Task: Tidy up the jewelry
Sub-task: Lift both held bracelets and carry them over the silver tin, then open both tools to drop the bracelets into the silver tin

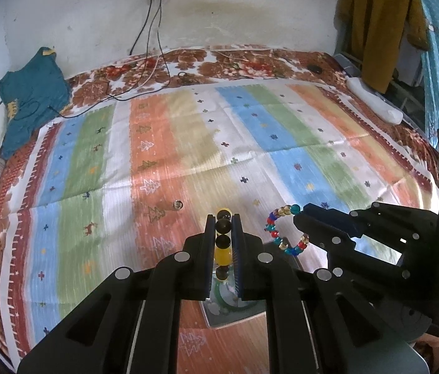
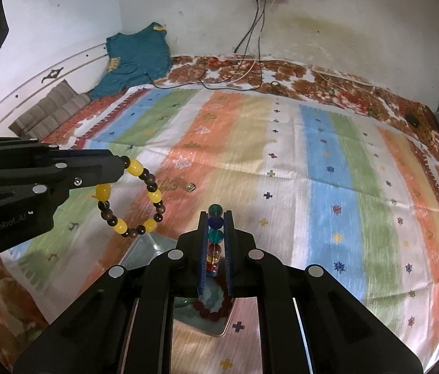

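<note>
My left gripper (image 1: 223, 218) is clamped on the yellow-and-brown bracelet (image 2: 132, 201), my right gripper (image 2: 215, 215) on the multicolor bead bracelet (image 1: 283, 230); both are held level above a tray (image 2: 144, 249), striped cloth (image 1: 188, 143) beyond, with a loose bead (image 1: 177, 204).

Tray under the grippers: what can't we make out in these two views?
- Tray: mostly hidden by the left gripper in the left view and the right gripper in the right view; contents unclear.
- Loose bead on the cloth: too small to identify.
- Cloth pattern: motion-blurred.
</note>
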{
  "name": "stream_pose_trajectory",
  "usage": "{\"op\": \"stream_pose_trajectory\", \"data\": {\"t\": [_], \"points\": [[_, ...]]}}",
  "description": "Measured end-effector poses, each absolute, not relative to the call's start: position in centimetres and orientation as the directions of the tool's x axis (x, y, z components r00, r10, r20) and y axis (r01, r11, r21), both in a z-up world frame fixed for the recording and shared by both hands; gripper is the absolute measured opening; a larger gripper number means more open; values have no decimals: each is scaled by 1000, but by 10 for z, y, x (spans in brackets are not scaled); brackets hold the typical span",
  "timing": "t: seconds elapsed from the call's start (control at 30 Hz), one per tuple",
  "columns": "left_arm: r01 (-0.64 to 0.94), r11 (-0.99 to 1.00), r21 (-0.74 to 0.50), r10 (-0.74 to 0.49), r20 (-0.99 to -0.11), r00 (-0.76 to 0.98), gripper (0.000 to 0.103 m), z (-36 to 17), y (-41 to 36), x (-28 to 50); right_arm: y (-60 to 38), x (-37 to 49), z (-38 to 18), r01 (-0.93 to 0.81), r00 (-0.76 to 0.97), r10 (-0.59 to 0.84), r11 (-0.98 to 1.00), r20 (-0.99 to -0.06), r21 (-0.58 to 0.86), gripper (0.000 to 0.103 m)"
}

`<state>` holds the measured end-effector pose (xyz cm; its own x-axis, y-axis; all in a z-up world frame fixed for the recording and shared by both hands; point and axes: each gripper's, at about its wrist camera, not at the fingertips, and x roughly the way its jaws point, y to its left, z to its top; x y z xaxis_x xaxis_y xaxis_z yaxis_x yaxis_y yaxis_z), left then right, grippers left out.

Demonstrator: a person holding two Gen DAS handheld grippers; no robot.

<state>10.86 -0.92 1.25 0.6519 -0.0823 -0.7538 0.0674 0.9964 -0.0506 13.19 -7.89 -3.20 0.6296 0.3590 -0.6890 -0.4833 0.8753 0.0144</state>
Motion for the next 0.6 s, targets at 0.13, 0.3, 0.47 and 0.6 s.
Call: {"op": "stream_pose_trajectory", "data": {"t": [0.13, 0.3, 0.47, 0.6], "points": [[73, 996, -48, -84, -748, 659, 10, 13, -11, 100, -81, 127, -32, -482, 630, 359, 876, -688, 15, 10], [83, 995, -49, -92, -746, 659, 10, 12, -13, 92, -83, 117, -32, -490, 629, 369, 871, -685, 19, 10], [89, 995, -51, -97, -743, 662, 10, 12, -15, 85, -84, 110, -33, -499, 621, 377, 866, -688, 25, 10], [95, 994, -55, -104, -744, 660, 10, 10, -16, 80, -84, 107, -34, -509, 605, 388, 860, -696, 36, 10]]}}
